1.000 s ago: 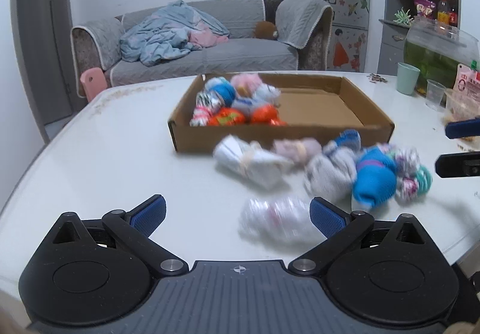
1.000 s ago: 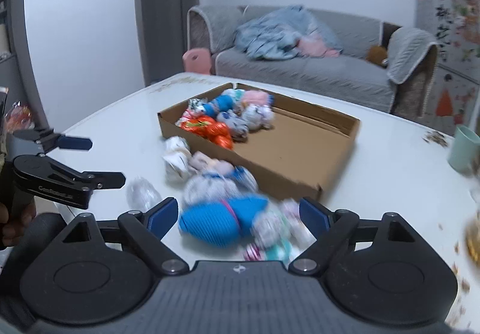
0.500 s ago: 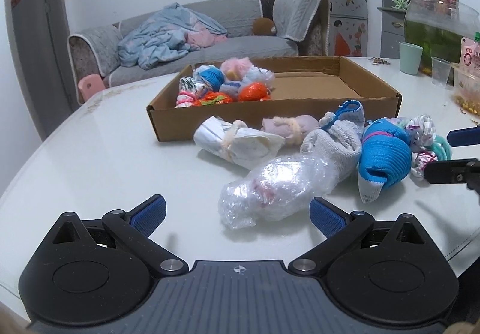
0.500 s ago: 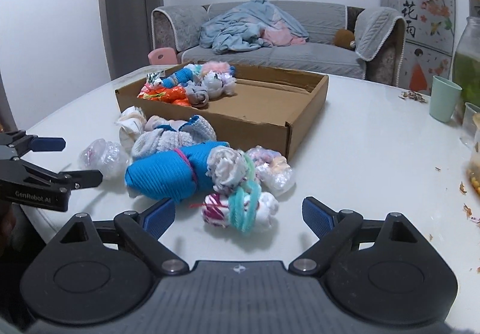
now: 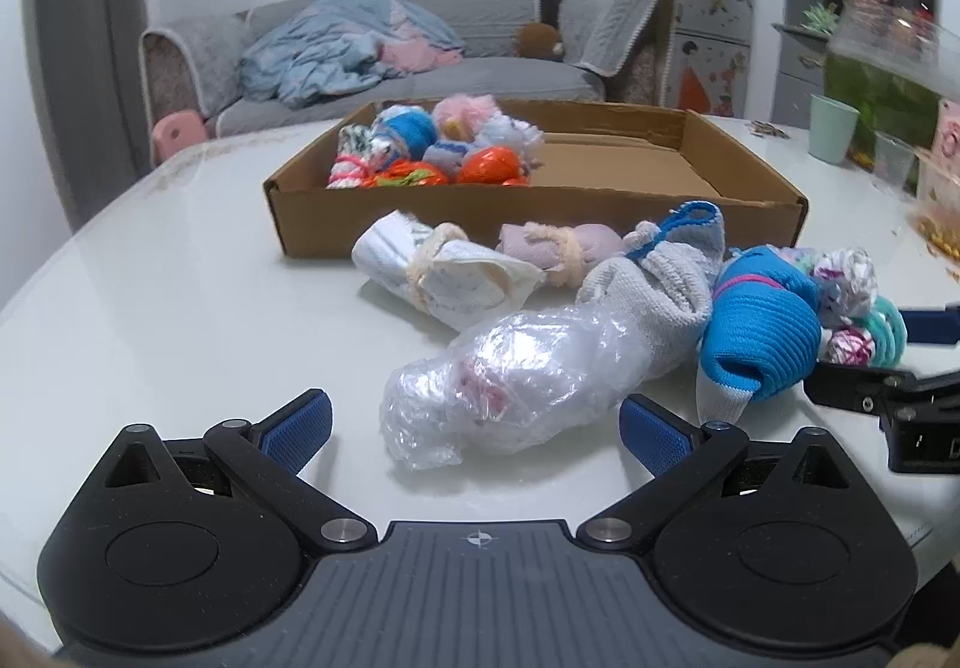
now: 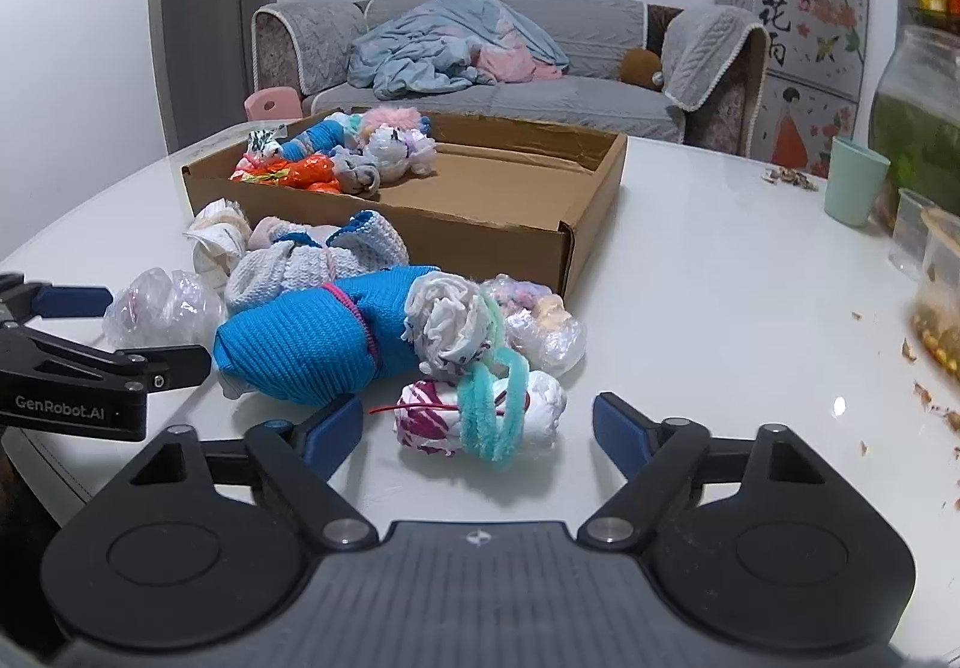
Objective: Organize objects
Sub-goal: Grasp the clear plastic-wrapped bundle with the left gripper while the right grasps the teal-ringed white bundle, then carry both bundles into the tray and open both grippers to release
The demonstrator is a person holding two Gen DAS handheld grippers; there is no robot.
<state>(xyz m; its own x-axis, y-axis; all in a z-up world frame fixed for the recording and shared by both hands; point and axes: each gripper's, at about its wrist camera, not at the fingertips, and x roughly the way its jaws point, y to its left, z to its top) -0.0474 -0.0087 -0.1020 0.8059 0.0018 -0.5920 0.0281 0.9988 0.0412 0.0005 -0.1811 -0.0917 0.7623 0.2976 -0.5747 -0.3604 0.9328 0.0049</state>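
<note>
While your right gripper [image 6: 478, 428] points down at the white surface [image 6: 720, 272], its jaws are closing around the white-and-magenta bundle wrapped in teal cord [image 6: 480, 416], which lies between the blue pads without either pad pressing on it. Your left gripper [image 5: 474, 431] has its jaws released wide, with the near end of the clear plastic-wrapped bundle [image 5: 516, 374] sitting between the tips, untouched. Just past it lie the grey sock bundle [image 5: 654, 278], the blue knit bundle [image 5: 759, 332], a white bundle tied with a band [image 5: 444, 272] and a pale pink roll [image 5: 552, 245], all clustered against the front wall of the cardboard box [image 5: 540, 212]. Inside the box, a heap of coloured bundles [image 5: 432, 146] fills the far left corner; the right part shows bare cardboard. A green cup [image 6: 855, 182] stands well apart on the right.
</note>
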